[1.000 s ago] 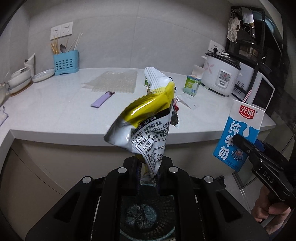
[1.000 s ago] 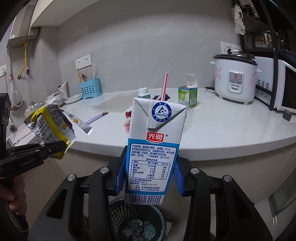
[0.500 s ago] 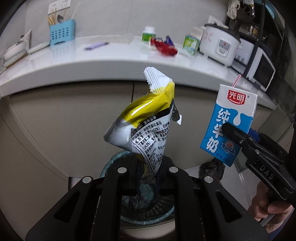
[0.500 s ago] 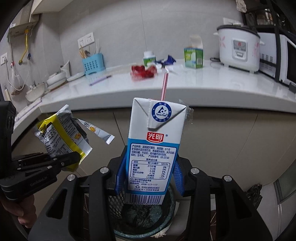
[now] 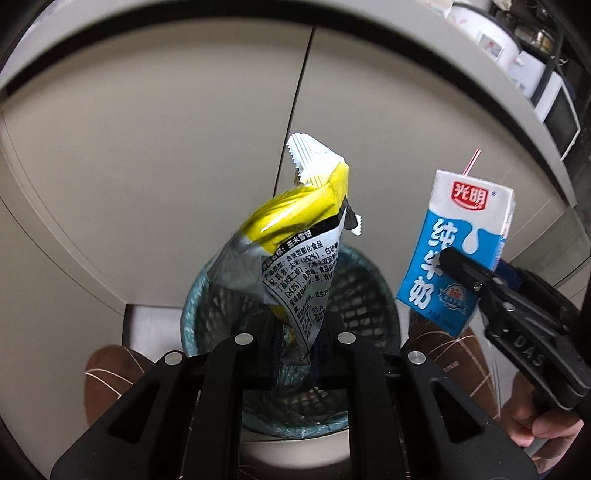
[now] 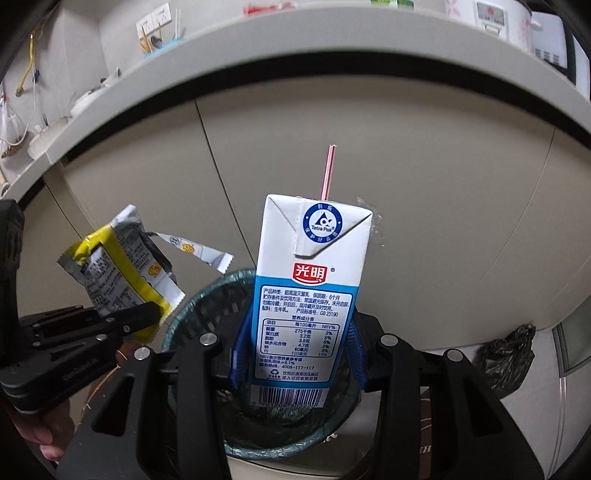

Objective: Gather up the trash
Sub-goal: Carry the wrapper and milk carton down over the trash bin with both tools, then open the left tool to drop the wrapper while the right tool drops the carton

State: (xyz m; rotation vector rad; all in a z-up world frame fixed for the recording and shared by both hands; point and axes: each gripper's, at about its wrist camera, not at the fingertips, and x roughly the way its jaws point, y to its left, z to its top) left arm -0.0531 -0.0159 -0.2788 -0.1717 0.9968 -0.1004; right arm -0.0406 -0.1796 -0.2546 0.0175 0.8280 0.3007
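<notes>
My left gripper (image 5: 295, 332) is shut on a crumpled yellow and silver snack wrapper (image 5: 291, 240), which stands up over a blue mesh waste basket (image 5: 373, 295) lined with a bag. My right gripper (image 6: 295, 350) is shut on a blue and white milk carton (image 6: 306, 280) with a pink straw (image 6: 328, 171); its blue pads press the carton's sides. The carton (image 5: 458, 251) hangs upright just right of the wrapper, above the basket (image 6: 207, 306) rim. From the right wrist, the left gripper (image 6: 147, 314) and wrapper (image 6: 118, 273) show at the left.
Beige cabinet doors (image 5: 166, 147) rise behind the basket under the countertop edge (image 6: 258, 44). A rice cooker (image 6: 498, 18) and microwave (image 5: 557, 114) sit on the counter. A dark plastic bag (image 6: 506, 354) lies on the floor at right. Brown slippers (image 5: 107, 373) flank the basket.
Both grippers have dropped from counter height to just above the waste basket, each keeping its hold. The countertop has slid to the top of both views and the basket looms larger.
</notes>
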